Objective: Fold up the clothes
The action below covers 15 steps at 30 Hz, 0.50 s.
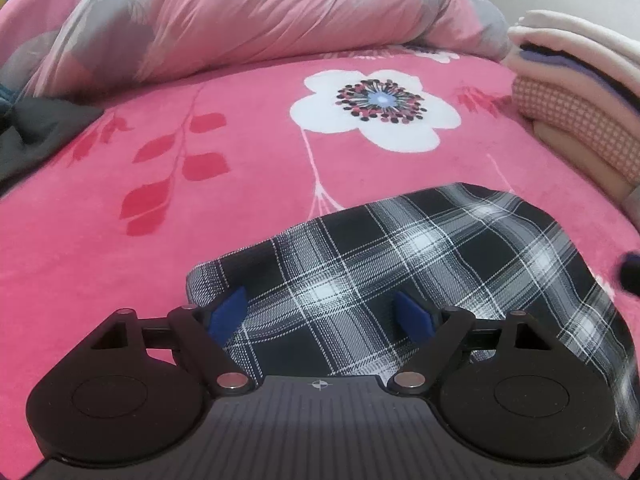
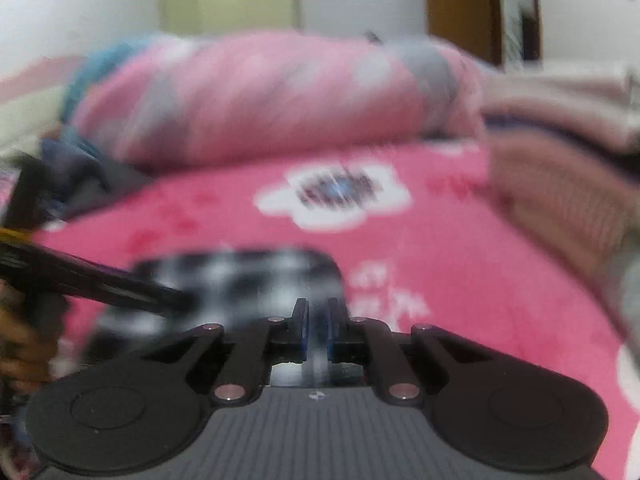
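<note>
A black-and-white plaid garment (image 1: 400,256) lies folded and flat on the pink floral bedspread (image 1: 120,248). My left gripper (image 1: 320,314) hovers over its near left part, open, blue pads wide apart and nothing pressed between them. In the blurred right wrist view the same plaid garment (image 2: 240,280) sits just ahead and to the left. My right gripper (image 2: 319,320) is shut at its right edge, with only a narrow pale slit between the pads. I cannot tell whether cloth is pinched there. The left gripper's black finger (image 2: 120,288) reaches in from the left, with a person's hand (image 2: 24,344) behind it.
A rumpled pink and grey duvet (image 1: 240,12) is heaped along the far side. A stack of folded clothes (image 1: 580,92) stands at the right. A dark grey garment (image 1: 36,132) lies at the left edge. Beyond the bed are a pale wall and a wooden door (image 2: 460,4).
</note>
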Motion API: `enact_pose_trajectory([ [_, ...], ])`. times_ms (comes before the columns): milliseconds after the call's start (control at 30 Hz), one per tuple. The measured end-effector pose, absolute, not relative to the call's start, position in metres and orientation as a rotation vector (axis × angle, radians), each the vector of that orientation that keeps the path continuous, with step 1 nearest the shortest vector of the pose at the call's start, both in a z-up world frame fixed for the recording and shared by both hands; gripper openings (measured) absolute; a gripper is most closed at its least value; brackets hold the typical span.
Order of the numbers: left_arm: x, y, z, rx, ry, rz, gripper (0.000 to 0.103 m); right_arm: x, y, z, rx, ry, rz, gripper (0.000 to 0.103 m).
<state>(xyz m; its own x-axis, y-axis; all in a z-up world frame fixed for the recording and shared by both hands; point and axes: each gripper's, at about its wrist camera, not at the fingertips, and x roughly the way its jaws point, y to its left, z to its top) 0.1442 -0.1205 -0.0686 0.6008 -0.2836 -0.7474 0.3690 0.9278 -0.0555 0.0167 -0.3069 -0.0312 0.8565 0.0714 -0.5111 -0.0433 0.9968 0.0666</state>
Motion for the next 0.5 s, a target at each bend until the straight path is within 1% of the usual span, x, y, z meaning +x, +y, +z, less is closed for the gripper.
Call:
enact_pose_trajectory([
  [67, 0.143, -0.122, -0.068, 0.119, 0.842, -0.37, 0.083, 0.006, -0.303, -0.03, 0.027, 0.532, 0.077, 0.009],
  [233, 0.139, -0.128, -0.067, 0.154, 0.835, -0.361, 0.084, -0.001, -0.307, -0.076, -0.015, 0.661, 0.004, 0.009],
  [333, 0.138, -0.131, -0.068, 0.177, 0.824, -0.348, 0.084, -0.017, -0.294, -0.052, -0.062, 0.628, 0.005, 0.009],
  [433, 0.137, -0.133, -0.068, 0.187, 0.819, -0.343, 0.084, -0.04, -0.277, -0.03, -0.043, 0.538, 0.187, 0.009],
  [500, 0.136, -0.134, -0.068, 0.197, 0.814, -0.34, 0.085, -0.05, -0.261, -0.03, -0.04, 0.519, 0.304, 0.009],
])
